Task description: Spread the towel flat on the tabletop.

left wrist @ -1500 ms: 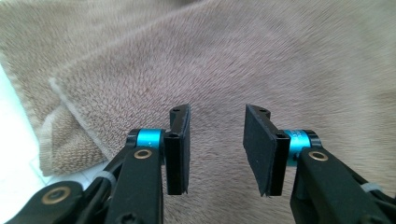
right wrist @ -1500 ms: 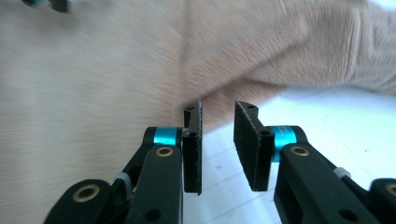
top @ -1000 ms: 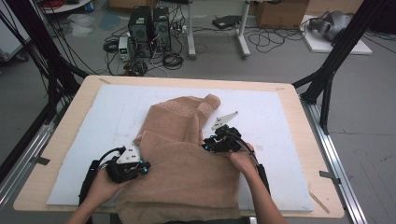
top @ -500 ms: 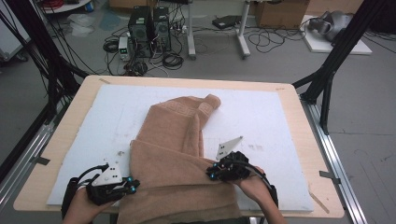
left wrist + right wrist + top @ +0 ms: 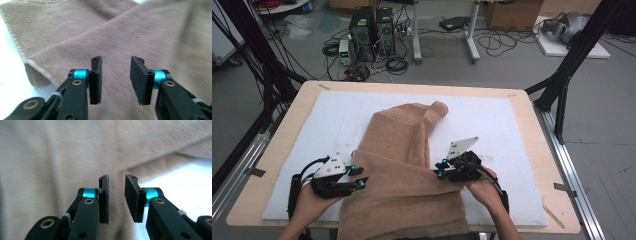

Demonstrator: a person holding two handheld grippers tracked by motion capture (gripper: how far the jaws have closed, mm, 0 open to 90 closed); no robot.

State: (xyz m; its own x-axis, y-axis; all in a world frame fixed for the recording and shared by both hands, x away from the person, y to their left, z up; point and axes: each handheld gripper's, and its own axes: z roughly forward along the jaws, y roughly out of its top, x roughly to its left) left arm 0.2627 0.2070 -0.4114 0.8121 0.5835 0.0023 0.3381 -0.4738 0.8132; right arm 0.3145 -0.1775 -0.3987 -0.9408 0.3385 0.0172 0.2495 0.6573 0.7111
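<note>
A tan towel (image 5: 407, 165) lies folded lengthwise down the middle of the white mat (image 5: 512, 125), and its near end hangs over the table's front edge. My left gripper (image 5: 358, 177) points at the towel's left edge. In the left gripper view the jaws (image 5: 116, 80) have just been opening and stand apart over the towel's pile (image 5: 75, 32) with nothing between them. My right gripper (image 5: 439, 169) sits at the towel's right edge. Its jaws (image 5: 117, 197) have also just been opening, to a narrow gap, empty, above the towel (image 5: 50, 157) and a strip of mat (image 5: 180, 177).
The wooden table (image 5: 532, 115) frames the mat, with bare mat on both sides of the towel. Black frame posts (image 5: 562, 95) rise at the table's right and left. Computers (image 5: 372, 27) and cables sit on the floor beyond the far edge.
Both grippers drew the towel's near fold toward the front edge, then let go: their jaws now stand apart. The left gripper has lifted back toward the towel's edge.
</note>
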